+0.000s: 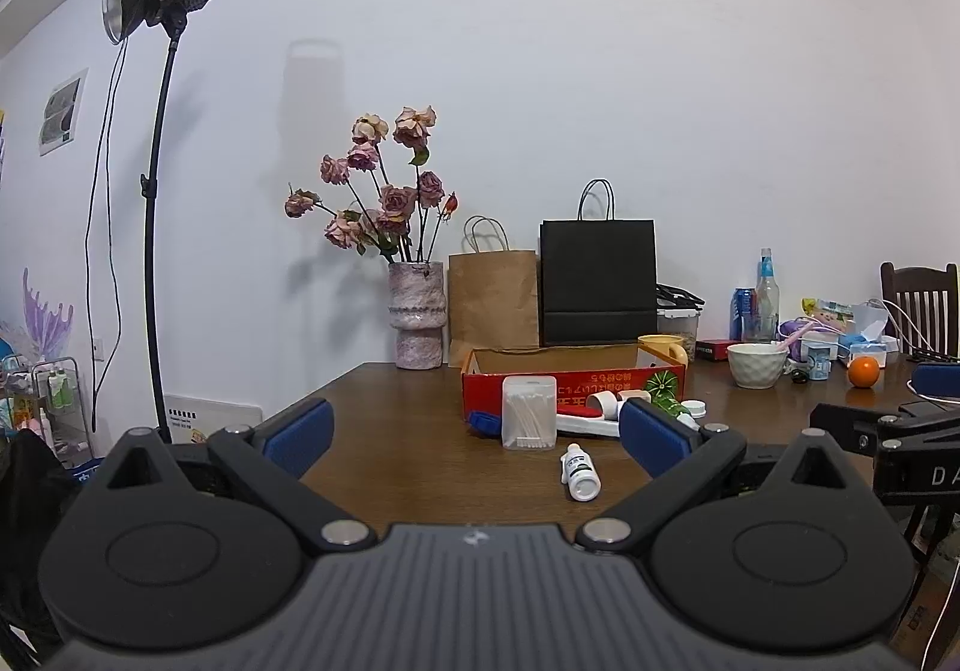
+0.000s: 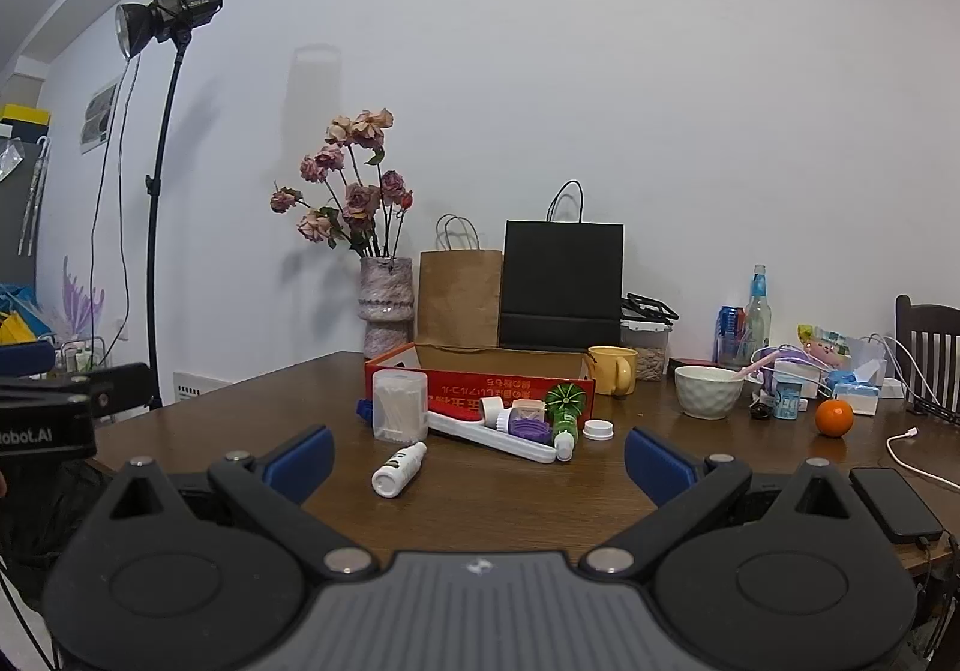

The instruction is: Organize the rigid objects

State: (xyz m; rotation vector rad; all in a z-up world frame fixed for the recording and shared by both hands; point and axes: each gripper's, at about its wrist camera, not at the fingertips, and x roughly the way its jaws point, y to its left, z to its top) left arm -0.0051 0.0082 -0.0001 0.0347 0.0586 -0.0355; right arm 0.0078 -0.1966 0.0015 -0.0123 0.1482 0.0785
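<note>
A red cardboard box [image 1: 570, 380] [image 2: 480, 377] stands open on the brown table [image 1: 420, 467]. In front of it lie a clear cotton-swab box [image 1: 529, 413] [image 2: 399, 407], a small white bottle [image 1: 581, 473] [image 2: 399, 468], a long white case [image 2: 492, 434], a green bottle [image 2: 564, 413], a tape roll [image 2: 492, 408] and a white cap [image 2: 597, 429]. My left gripper [image 1: 477, 440] is open and empty, short of the white bottle. My right gripper [image 2: 480, 458] is open and empty, short of the pile.
A vase of dried roses [image 1: 417, 323], a brown bag [image 1: 492, 299] and a black bag [image 1: 597, 281] stand behind the box. A yellow mug [image 2: 613, 377], white bowl [image 2: 708, 392], orange [image 2: 834, 418], bottles and a phone [image 2: 897, 503] sit to the right. A chair [image 1: 918, 305] stands far right.
</note>
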